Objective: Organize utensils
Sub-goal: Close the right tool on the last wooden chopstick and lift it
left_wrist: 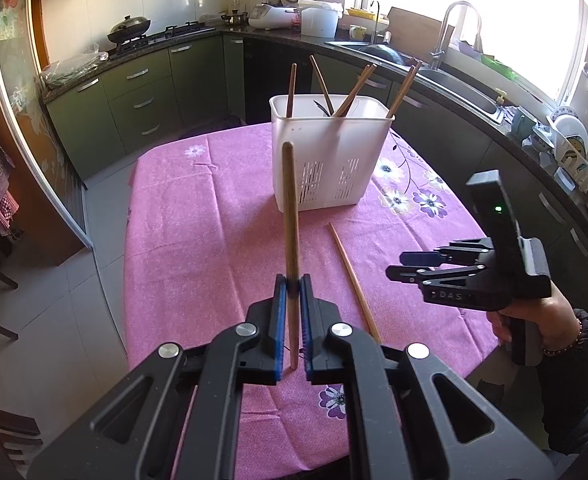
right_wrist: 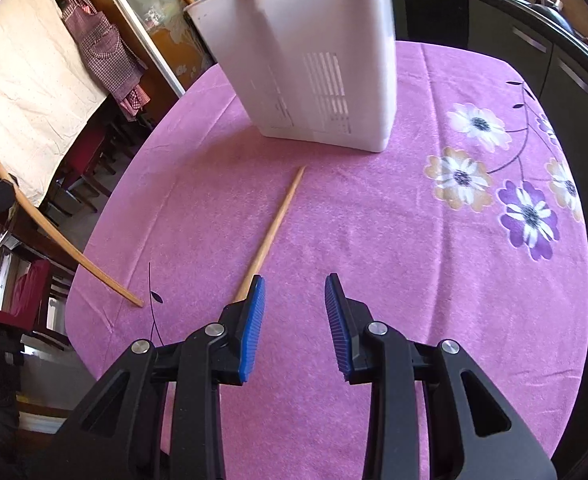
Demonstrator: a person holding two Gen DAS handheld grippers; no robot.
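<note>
Your left gripper point(left_wrist: 294, 288) is clamped on a wooden chopstick point(left_wrist: 290, 216), the blue pads pressing it from both sides near its lower part, so the stick stands almost upright with its top end in front of the white utensil basket point(left_wrist: 329, 160). Your right gripper point(right_wrist: 292, 304) is parted wide and holds nothing; its left pad point(right_wrist: 252, 328) sits just over the near end of the second chopstick point(right_wrist: 276, 224), though you cannot tell whether it touches. That chopstick lies flat on the pink flowered tablecloth point(right_wrist: 393, 240), its far tip pointing toward the basket's base and stopping just short of it. The basket stands upright toward the far side of the table, with several chopsticks point(left_wrist: 349, 92) already leaning inside at different angles. Between your grippers and the basket the cloth is bare apart from the lying chopstick. The table's left edge drops to the tiled floor point(left_wrist: 74, 280), and on the right dark cabinets point(left_wrist: 473, 148) run near the table edge.
</note>
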